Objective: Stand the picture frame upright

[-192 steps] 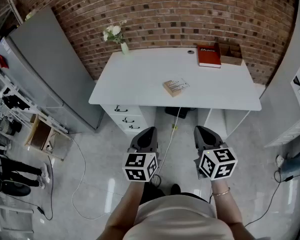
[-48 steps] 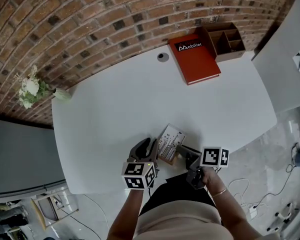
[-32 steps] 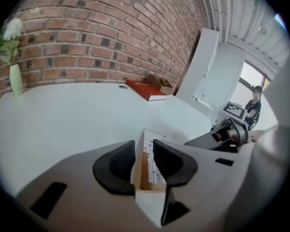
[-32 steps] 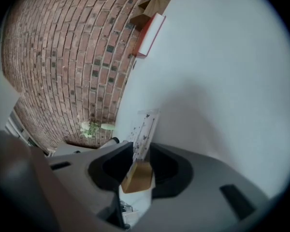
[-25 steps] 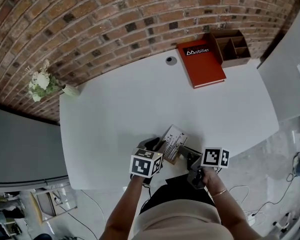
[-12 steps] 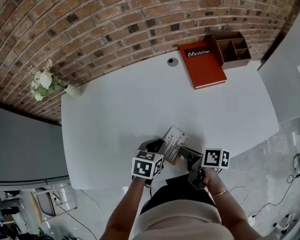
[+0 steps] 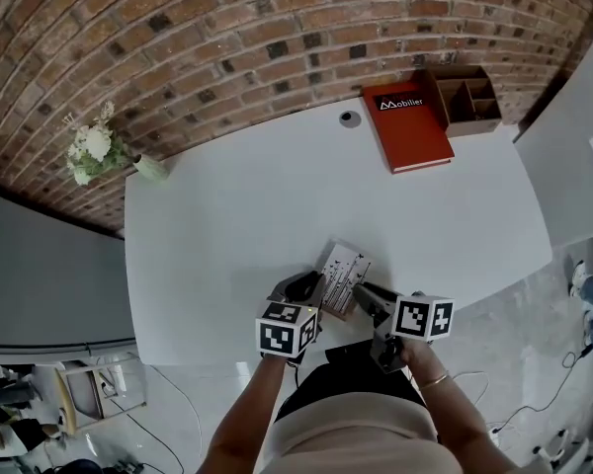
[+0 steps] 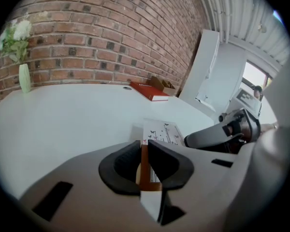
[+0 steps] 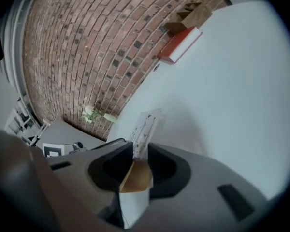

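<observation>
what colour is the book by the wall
The book is red with white lettering; head view shows it best.

The left gripper (image 7: 310, 284) and right gripper (image 7: 362, 293) hide the picture frame's (image 7: 344, 268) near edge from us; its print, perhaps birds, is too small to read.

A home office or study corner: a white desk (image 7: 227, 225) stands against a bare brick wall (image 7: 227, 38). At the desk's back edge lie a red book (image 7: 408, 131) and a wooden desk organiser (image 7: 472, 99); at its back left corner stands a vase of white flowers (image 7: 104, 151).
</observation>
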{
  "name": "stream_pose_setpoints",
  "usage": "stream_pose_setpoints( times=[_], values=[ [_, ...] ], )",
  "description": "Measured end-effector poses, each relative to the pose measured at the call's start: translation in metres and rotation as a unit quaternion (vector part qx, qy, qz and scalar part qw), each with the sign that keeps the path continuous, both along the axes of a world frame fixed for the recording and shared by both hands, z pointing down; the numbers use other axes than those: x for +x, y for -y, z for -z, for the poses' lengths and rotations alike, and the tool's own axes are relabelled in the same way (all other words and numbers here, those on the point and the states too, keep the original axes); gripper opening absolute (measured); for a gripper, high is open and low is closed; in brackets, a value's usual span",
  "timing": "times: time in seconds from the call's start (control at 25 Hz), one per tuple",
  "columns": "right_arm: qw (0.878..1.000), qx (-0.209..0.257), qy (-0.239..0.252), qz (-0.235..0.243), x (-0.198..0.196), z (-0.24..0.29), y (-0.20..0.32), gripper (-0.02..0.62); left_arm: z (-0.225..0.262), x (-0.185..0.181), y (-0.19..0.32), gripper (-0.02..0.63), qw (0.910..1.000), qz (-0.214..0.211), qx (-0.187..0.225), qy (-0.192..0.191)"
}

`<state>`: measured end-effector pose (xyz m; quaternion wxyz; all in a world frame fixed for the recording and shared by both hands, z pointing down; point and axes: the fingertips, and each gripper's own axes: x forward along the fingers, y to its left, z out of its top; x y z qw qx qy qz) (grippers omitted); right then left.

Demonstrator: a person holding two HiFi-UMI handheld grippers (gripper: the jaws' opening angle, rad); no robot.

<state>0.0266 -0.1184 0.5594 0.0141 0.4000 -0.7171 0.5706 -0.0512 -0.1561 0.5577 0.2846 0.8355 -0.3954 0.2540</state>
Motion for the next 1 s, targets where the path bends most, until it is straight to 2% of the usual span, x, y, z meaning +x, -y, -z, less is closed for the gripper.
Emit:
stream_pose_setpoints(
  times=[0.24, 0.48, 0.76, 1.0],
  values=[
    [0.998, 0.055, -0.030, 0.015, -0.013, 0.016, 0.004, 0.092, 0.009, -0.016, -0.003, 0.041, 0.9991, 0.033, 0.026, -0.012],
    [0.991, 0.100, -0.061, 0.060, -0.032, 0.024, 0.008, 0.092, 0.019, -0.036, -0.003, 0.041, 0.9949, 0.063, 0.079, -0.003],
    [0.967, 0.187, -0.131, 0.108, -0.054, 0.033, 0.021, 0.092, 0.020, -0.059, 0.004, 0.037, 0.9871, 0.102, 0.124, 0.001],
    [0.950, 0.230, -0.167, 0.128, -0.063, 0.039, 0.025, 0.092, 0.024, -0.067, 0.007, 0.037, 0.9820, 0.120, 0.145, 0.010]
  ],
)
